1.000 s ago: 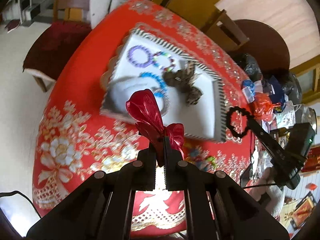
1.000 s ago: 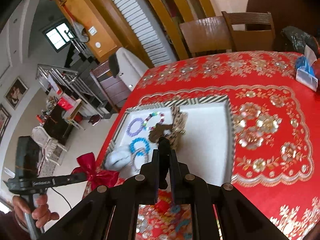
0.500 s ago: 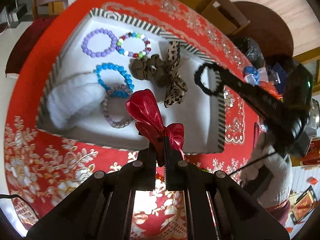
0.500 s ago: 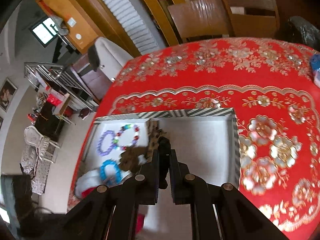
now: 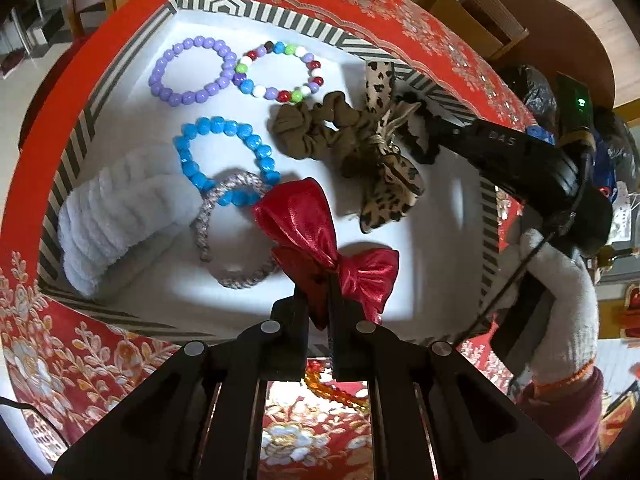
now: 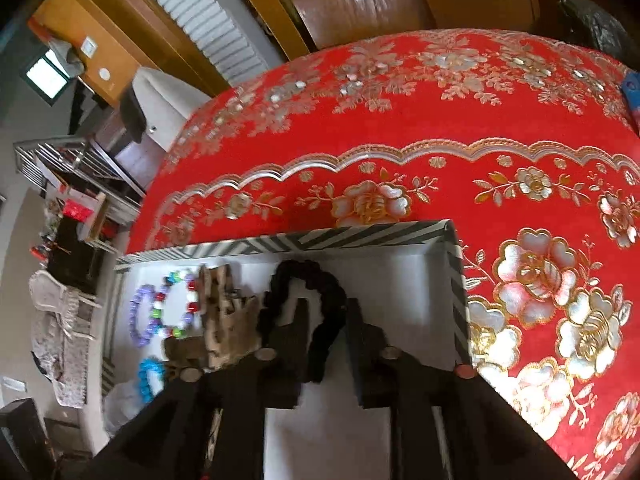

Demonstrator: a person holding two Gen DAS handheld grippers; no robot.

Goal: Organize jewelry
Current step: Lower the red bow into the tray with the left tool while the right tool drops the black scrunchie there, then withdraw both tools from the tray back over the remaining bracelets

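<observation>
Left wrist: left gripper [image 5: 318, 300] clamping red bow [image 5: 316, 236], right gripper [image 6: 326, 344] spread, leopard scrunchie [image 5: 384, 176] between

The left gripper [image 5: 318, 300] points forward and down, its jaws pressed nearly together on a red bow [image 5: 320, 240]. The right gripper [image 6: 326, 344] has its jaws spread apart, with a black scrunchie [image 6: 308, 292] lying against the left finger. In the left wrist view the right gripper reaches in from the right, gripped by a hand [image 5: 556, 288] in a white knit glove.
</observation>
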